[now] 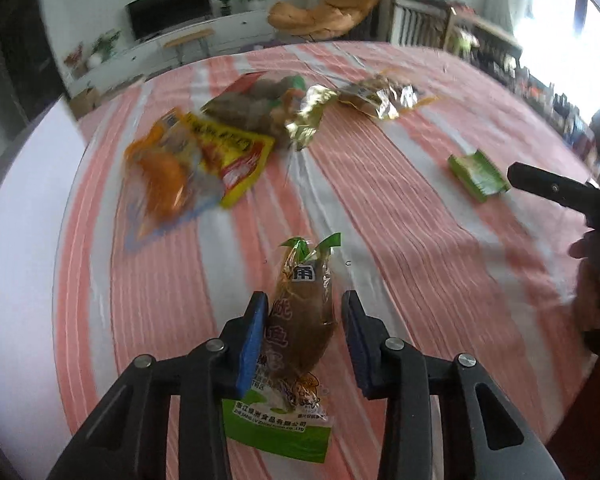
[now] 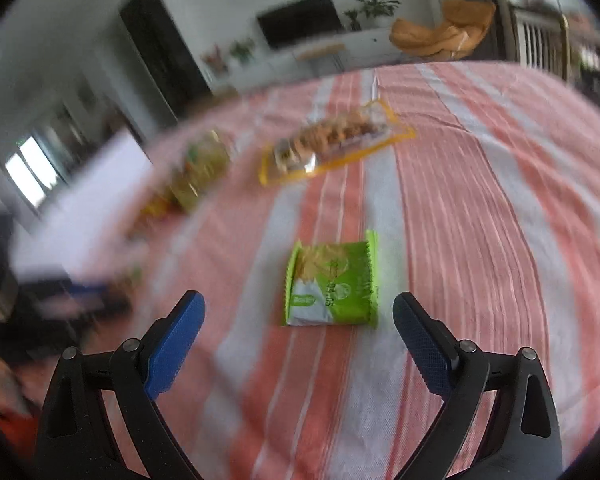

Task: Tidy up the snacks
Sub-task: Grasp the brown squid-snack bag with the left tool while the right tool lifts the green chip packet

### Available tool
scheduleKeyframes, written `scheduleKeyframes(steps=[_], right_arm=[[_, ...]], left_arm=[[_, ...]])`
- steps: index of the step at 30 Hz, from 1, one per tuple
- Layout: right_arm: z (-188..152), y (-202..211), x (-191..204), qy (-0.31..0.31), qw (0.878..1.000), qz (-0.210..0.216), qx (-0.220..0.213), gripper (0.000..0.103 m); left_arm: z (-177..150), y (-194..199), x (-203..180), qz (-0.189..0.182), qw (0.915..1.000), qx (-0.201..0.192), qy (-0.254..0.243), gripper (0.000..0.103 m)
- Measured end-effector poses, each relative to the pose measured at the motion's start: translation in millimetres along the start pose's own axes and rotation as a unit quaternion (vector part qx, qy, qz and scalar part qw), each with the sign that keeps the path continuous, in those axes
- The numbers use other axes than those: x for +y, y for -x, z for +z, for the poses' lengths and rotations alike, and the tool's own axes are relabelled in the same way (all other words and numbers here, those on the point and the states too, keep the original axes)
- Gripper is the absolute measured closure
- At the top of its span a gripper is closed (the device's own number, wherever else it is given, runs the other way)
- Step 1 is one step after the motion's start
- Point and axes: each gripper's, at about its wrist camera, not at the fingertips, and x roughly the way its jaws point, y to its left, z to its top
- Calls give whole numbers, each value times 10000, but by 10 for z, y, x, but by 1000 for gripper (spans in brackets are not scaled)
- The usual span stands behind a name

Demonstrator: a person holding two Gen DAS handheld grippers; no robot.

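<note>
A brown fish snack packet with green ends (image 1: 300,332) lies between the fingers of my left gripper (image 1: 304,304); the jaws stand open around it, the left pad close to it and a gap on the right. A pile of snack bags (image 1: 204,148) lies further back on the striped cloth. A small green packet (image 2: 332,284) lies flat just ahead of my right gripper (image 2: 300,312), which is wide open and empty. It also shows in the left wrist view (image 1: 478,174), with the right gripper's finger (image 1: 556,188) beside it.
A red and white striped cloth (image 1: 380,200) covers the table. A yellow-edged bag of snacks (image 2: 336,140) and a gold-foil bag (image 2: 200,168) lie farther back. A white box (image 2: 84,208) stands at the left. TV and orange chair behind.
</note>
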Motion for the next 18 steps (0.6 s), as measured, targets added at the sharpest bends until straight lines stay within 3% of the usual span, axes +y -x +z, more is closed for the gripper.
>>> scheduleKeyframes(steps=[4,8,10,12,13,14,15,18], right_arm=[[-2,41,-199,-511,9985,-160,103,7],[111,-53,72,-396,9976,-436,359,6],[175,-199,308,137,9934,-889,708,6],[197,-431,417,638,9748,-1740,1242,9],[204,-502,391,635,9698,-1909,1380,27],[194,-485,359,545,9697,-1928,1399,53],[219,-416,346,472,9696,-2016,1301,52],[234,-215,247,-149,9812,-1472,1235,52]], left_arm=[[-151,231,286,-440,9960,-259,728,71],[-209,328,376,-589,9931,-389,931,74],[-216,373,426,-713,9910,-443,1045,74],[-230,411,482,-888,9874,-499,1209,74],[-256,455,532,-1015,9843,-546,1338,75],[-284,504,572,-1085,9821,-585,1425,75],[-316,560,622,-1168,9794,-635,1523,75],[-385,750,788,-1526,9663,-872,1879,75]])
